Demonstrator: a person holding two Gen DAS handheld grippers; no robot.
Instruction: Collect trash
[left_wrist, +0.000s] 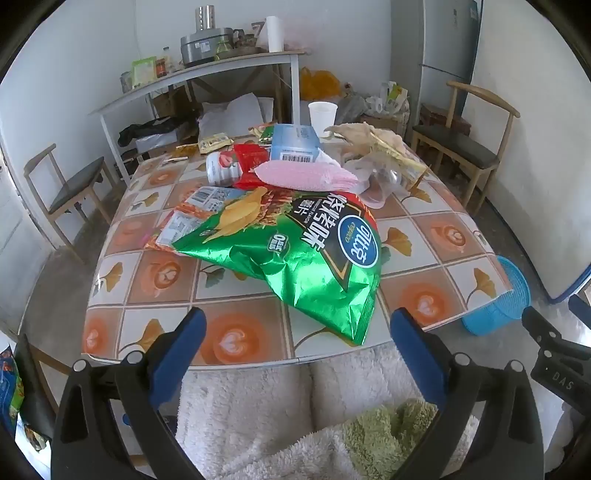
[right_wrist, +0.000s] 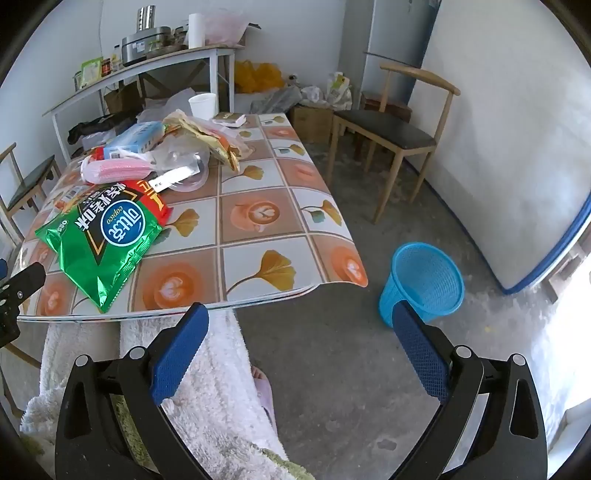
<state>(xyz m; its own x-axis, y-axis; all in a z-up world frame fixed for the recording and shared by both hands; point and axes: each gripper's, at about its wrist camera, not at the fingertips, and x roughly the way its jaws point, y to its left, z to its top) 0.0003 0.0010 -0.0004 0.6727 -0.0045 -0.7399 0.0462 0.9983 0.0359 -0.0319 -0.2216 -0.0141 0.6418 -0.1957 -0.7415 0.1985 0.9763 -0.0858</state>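
Ahead of the left gripper (left_wrist: 297, 334), in the left wrist view, the green chip bag (left_wrist: 295, 254) lies on the bench (left_wrist: 236, 317), its near corner just beyond and between the blue fingertips (left_wrist: 195, 321). I read the jaws as spread wide with nothing between them. The bag's long axis runs from far left to near right, so its crumpled near corner points almost at me. Behind it a pile of wrappers, a pink pack (left_wrist: 306, 175), a can (left_wrist: 221, 168) and a white cup (left_wrist: 322, 116) overlap; I cannot separate every item. The blue bin (left_wrist: 498, 306) is half hidden behind the bench's right corner.

In the right wrist view, the right gripper (right_wrist: 301, 325) also stands released and empty, hanging off the bench's near edge over the floor. The bag lies up and to its left, well apart; the bin stands on the floor just past its right finger. I judge the left gripper nearer the bag, the right nearer the bin. The bin's inside is only partly visible.
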